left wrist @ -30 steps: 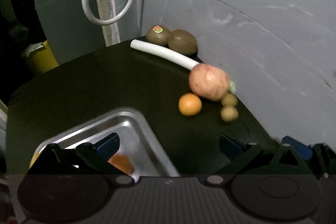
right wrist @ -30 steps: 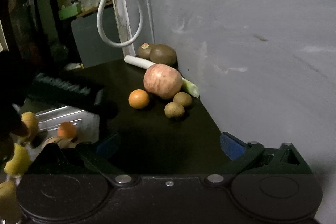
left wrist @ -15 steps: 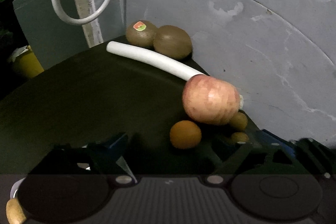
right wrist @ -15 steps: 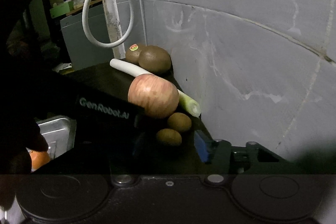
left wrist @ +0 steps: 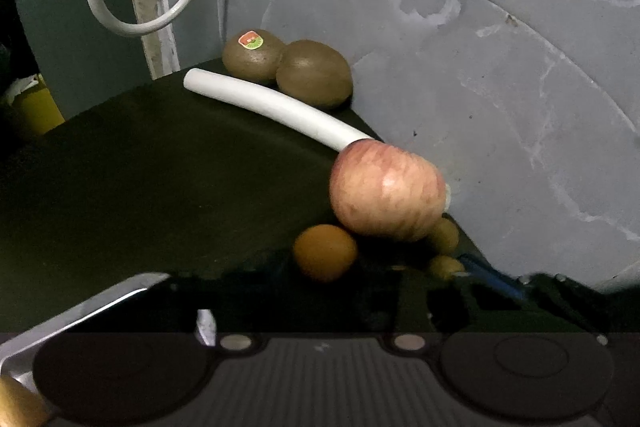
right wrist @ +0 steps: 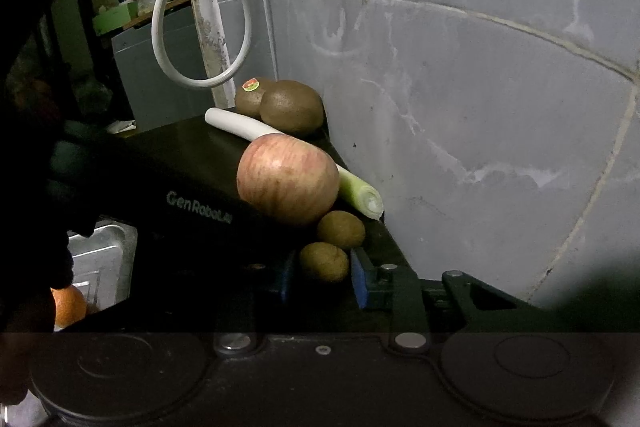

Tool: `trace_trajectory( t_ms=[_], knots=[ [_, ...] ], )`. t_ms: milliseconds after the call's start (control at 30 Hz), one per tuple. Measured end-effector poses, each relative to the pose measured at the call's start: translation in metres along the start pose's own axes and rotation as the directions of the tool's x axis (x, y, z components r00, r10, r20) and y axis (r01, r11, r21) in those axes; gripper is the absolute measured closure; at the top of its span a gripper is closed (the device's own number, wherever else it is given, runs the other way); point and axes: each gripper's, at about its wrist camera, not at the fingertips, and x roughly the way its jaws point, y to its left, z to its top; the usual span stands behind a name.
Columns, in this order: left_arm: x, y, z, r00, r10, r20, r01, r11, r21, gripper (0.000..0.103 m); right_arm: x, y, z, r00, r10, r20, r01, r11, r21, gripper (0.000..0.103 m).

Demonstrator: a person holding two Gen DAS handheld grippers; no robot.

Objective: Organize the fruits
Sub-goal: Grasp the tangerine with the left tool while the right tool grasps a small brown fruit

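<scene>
On the black table by the grey wall lie a red apple (left wrist: 387,191) (right wrist: 287,179), a small orange (left wrist: 325,251), two small brown fruits (right wrist: 341,229) (right wrist: 324,261), two large kiwis (left wrist: 314,73) (right wrist: 291,106) and a leek (left wrist: 276,109) (right wrist: 358,193). My right gripper (right wrist: 322,277) has its blue pads on either side of the nearer small brown fruit, close to it. My left gripper (left wrist: 328,291) is low and dark just in front of the orange; its fingers are hard to make out.
A metal tray (left wrist: 100,301) (right wrist: 102,259) sits at the left with an orange fruit (right wrist: 68,307) in it. A white hose loop (left wrist: 140,23) hangs on a post behind the table. The left gripper's body (right wrist: 192,211) crosses the right wrist view.
Both grippers moved forward and down toward the fruit pile. The right gripper's pads came in around the nearer small brown fruit. The left gripper left the tray and reached the orange.
</scene>
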Motion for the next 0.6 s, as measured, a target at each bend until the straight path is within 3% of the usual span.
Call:
trace_trajectory(
  t_ms=[267, 600],
  knots=[
    [-0.016, -0.004, -0.013, 1.000, -0.016, 0.001, 0.016, 1.000, -0.019, 0.066, -0.020, -0.001, -0.007, 1.000, 0.003, 0.011, -0.003, 1.000, 0.010, 0.072],
    [-0.081, -0.003, -0.046, 0.996, -0.066, 0.060, 0.071, 0.994, -0.086, 0.066, -0.081, 0.001, -0.024, 0.999, 0.001, 0.050, -0.001, 1.000, -0.005, 0.072]
  ],
)
